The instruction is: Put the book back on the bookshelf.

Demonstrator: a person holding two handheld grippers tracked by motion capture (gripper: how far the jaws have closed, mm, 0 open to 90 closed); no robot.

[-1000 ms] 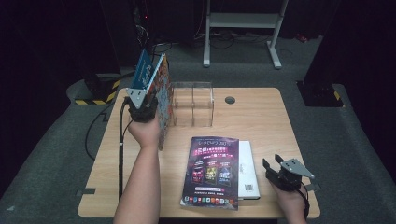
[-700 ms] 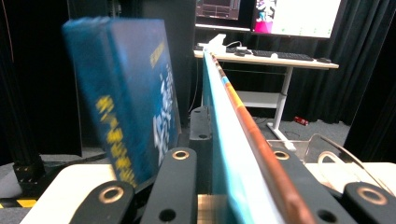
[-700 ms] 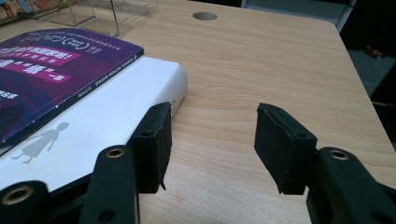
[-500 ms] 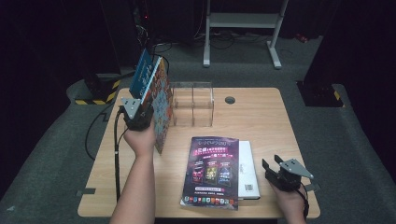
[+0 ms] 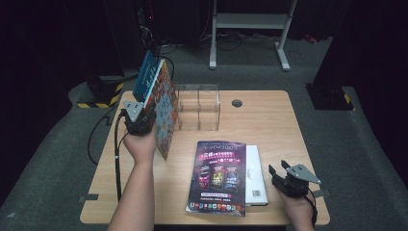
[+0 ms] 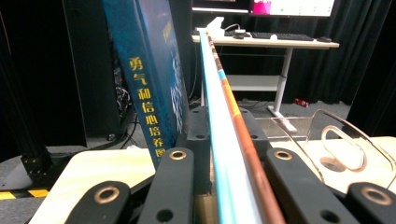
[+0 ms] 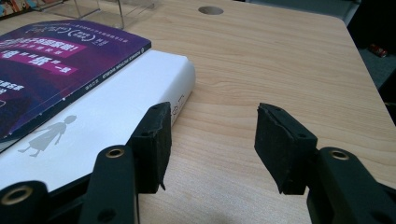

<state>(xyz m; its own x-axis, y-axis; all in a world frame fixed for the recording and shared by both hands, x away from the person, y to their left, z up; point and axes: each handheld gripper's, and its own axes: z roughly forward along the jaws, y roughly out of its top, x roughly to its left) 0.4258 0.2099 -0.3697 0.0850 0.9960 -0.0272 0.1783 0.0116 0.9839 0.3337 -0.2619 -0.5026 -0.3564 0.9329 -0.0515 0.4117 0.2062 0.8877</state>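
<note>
High view: the left gripper (image 5: 139, 118) is clamped on a thin colourful book (image 5: 165, 113), held upright on its edge at the table's far left, just left of the clear rack (image 5: 198, 107). A blue book (image 5: 146, 77) stands just behind it, farther left. Compared with a second ago, the hand and both books sit a little more to the left and nearer, and the thin book leans further out over the table edge. My reading is that the book is being steadied or repositioned before going into the rack, not yet slotted. The right gripper (image 5: 288, 179) rests at the near right edge, unmoved, half open and empty, just right of a white book (image 5: 255, 174) with a purple magazine (image 5: 219, 175) lying partly over it.

Left gripper view: the jaws are nearly closed on the thin book (image 6: 229, 135), seen edge on and running away up the frame. The blue book (image 6: 149, 70) stands to its left, the rack (image 6: 336, 140) to the right.

Right gripper view: the jaws stand apart with nothing between them; the white book (image 7: 116, 112) lies beside the left jaw, under the magazine (image 7: 51, 60).

The table (image 5: 269, 125) is pale wood with a cable hole (image 5: 236, 103) at the far side. Around it lie grey carpet and dark curtains; a white desk frame (image 5: 250, 29) stands beyond.
</note>
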